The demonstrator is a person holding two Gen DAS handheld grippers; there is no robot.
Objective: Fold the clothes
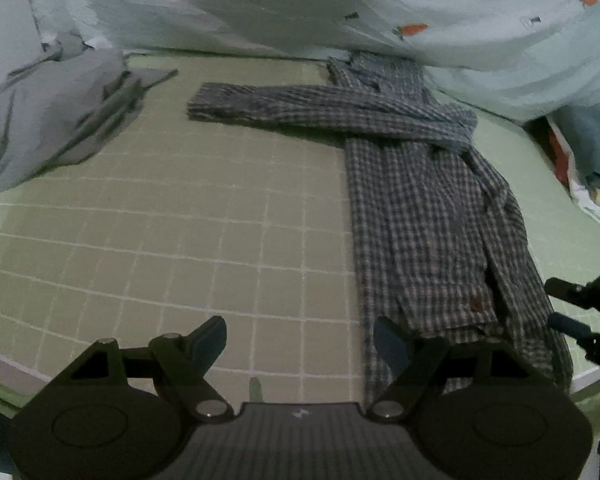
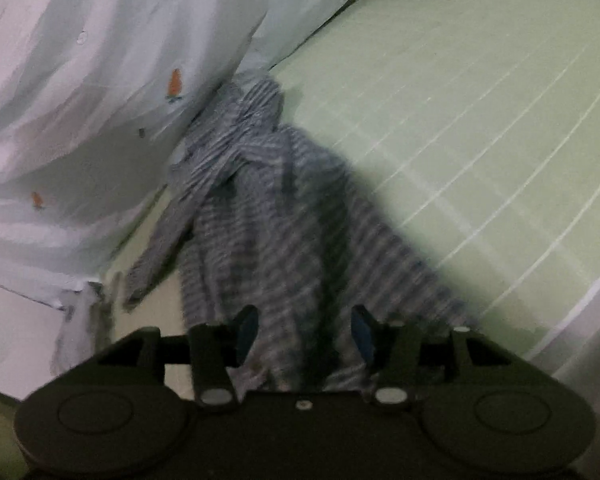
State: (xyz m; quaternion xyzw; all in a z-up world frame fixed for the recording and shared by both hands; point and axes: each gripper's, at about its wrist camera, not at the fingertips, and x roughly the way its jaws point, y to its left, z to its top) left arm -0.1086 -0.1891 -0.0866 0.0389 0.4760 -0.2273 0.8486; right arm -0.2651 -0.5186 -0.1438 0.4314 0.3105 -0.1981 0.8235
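Plaid button-up shirt laid lengthwise on green grid bedsheet, sleeve folded across, probably prepping next fold. Left gripper spread wide, holding nothing. Right gripper parted over hem, not pinching.

A shirt is being seen lying on the bed sheet, one sleeve laid across leftward. Another garment is lying well apart at the left, a quilt being bunched behind both.
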